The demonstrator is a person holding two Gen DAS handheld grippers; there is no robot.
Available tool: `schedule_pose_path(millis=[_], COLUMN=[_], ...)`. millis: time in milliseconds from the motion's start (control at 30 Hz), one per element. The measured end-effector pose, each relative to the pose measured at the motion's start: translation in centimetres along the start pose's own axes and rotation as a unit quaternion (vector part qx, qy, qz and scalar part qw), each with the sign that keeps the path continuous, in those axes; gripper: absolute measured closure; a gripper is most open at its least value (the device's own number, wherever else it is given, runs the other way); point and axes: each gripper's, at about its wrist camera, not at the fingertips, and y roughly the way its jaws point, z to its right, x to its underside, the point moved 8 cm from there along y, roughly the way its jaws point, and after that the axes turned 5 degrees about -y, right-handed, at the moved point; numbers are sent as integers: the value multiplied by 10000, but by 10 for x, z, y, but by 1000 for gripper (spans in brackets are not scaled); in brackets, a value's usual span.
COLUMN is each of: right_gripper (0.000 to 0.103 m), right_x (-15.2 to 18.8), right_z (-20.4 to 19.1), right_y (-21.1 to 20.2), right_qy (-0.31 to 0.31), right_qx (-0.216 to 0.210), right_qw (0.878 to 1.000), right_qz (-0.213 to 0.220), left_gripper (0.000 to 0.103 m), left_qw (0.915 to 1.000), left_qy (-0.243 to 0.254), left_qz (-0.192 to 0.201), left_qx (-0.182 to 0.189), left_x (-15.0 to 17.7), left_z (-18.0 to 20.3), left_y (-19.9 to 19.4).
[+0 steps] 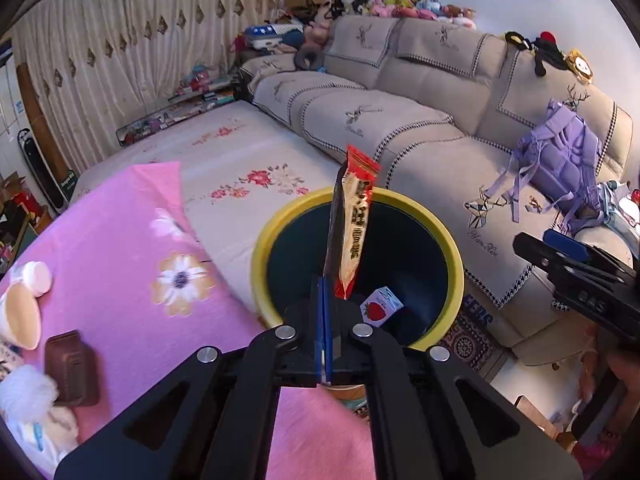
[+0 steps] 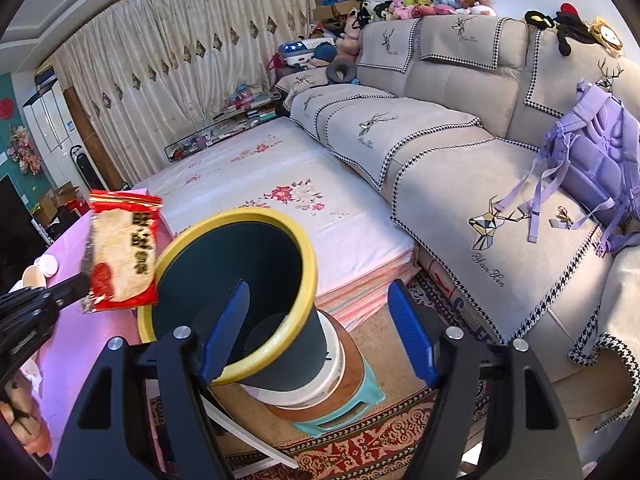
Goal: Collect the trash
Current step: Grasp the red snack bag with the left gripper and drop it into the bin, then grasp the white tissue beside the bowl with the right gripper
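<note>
My left gripper (image 1: 322,280) is shut on a red snack wrapper (image 1: 352,224) and holds it upright over the open mouth of the dark bin with a yellow rim (image 1: 280,224). A small strawberry carton (image 1: 380,307) lies inside the bin. In the right wrist view the same wrapper (image 2: 122,252) hangs at the left, just beside the bin's yellow rim (image 2: 308,264), held by the left gripper (image 2: 82,284). My right gripper (image 2: 320,328) is open and empty, its blue pads either side of the bin's body. It also shows at the right edge of the left wrist view (image 1: 568,256).
The bin stands on stacked stools (image 2: 340,396) on a patterned rug (image 2: 360,452). A pink flowered cloth (image 1: 132,264) carries a brown object (image 1: 71,368) and soft toys. A floral mattress (image 2: 280,200) and a grey sofa (image 2: 460,152) with a purple backpack (image 2: 596,160) lie beyond.
</note>
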Motion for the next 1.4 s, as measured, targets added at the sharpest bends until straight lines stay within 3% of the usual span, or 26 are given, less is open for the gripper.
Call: schedule_pose_path(millis=[133, 200, 233, 333, 467, 600, 700, 900, 1033, 1200, 1400], right_gripper=[35, 35, 35, 35, 35, 35, 35, 35, 35, 35, 35], right_x=[3, 5, 6, 9, 12, 15, 17, 31, 56, 80, 103], right_z=[8, 11, 11, 8, -1, -26, -55, -141, -220, -306, -381], right_y=[2, 3, 4, 3, 3, 2, -2, -17, -27, -51, -48], right_qy=[45, 70, 82, 98, 60, -125, -331, -964, -1578, -2259, -2674], right_qx=[32, 37, 32, 9, -97, -296, -514, -1201, -1917, -2611, -2991], right_qw=[10000, 9999, 9999, 9999, 9998, 9993, 9980, 9878, 9678, 9374, 9128], right_qz=[-56, -74, -86, -102, -139, -175, -161, -228, -421, -458, -764], left_gripper=[95, 74, 71, 68, 41, 25, 17, 10, 10, 9, 9], left_qw=[9997, 9997, 9996, 9996, 9983, 9935, 9856, 9613, 9415, 9210, 9174], left_qy=[11, -8, -22, -29, -199, -507, -824, -1283, -1594, -2095, -2219], left_qz=[-210, -235, -229, -92, 409, 871, 1202, 1524, 1566, 1708, 1784], left_qx=[-87, -122, -155, -250, -376, -533, -857, -1903, -2522, -2805, -2781], left_x=[-3, -1, -1, 0, 8, 27, 50, 113, 153, 193, 213], left_z=[6, 5, 3, 1, -14, -43, -78, -150, -186, -230, -248], left_y=[30, 35, 34, 21, -36, -102, -153, -236, -271, -304, -314])
